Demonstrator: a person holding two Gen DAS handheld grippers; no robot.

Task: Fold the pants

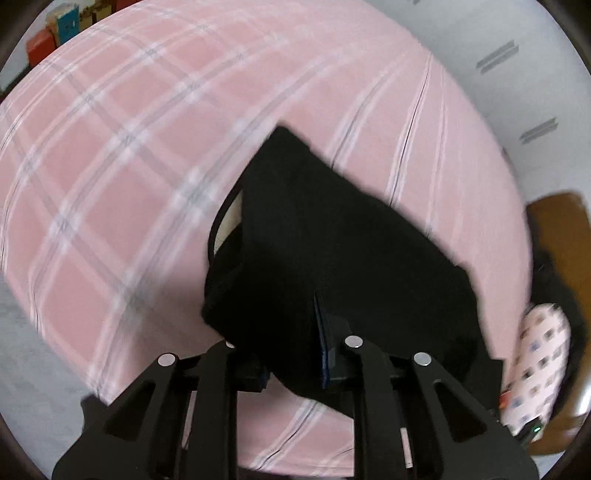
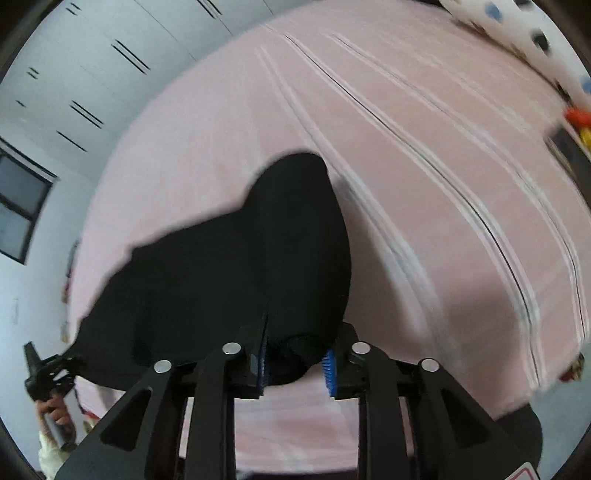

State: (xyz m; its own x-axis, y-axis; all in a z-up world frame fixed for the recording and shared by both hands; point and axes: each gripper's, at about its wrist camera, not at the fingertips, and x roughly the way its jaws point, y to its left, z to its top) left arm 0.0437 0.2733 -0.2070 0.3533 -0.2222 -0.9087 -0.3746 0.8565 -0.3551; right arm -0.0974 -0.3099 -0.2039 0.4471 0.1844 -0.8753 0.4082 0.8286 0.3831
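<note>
The black pants (image 1: 314,240) hang lifted over a bed with a pink plaid sheet (image 1: 110,166). My left gripper (image 1: 291,365) is shut on one edge of the fabric, which covers most of its fingers; one blue pad (image 1: 323,350) shows. In the right wrist view the pants (image 2: 221,277) drape away to the lower left. My right gripper (image 2: 295,363) is shut on a bunched part of them, with fabric filling the gap between the blue pads (image 2: 328,365). At that view's lower left, a person's hand (image 2: 55,410) holds the other gripper's handle.
White wardrobe doors (image 2: 92,74) with dark handles stand beyond the bed. Books (image 1: 62,26) line a shelf at the far left corner. A white patterned cloth item (image 1: 539,354) and a brown wooden surface (image 1: 561,229) lie at the right. Pink sheet (image 2: 443,184) stretches wide around the pants.
</note>
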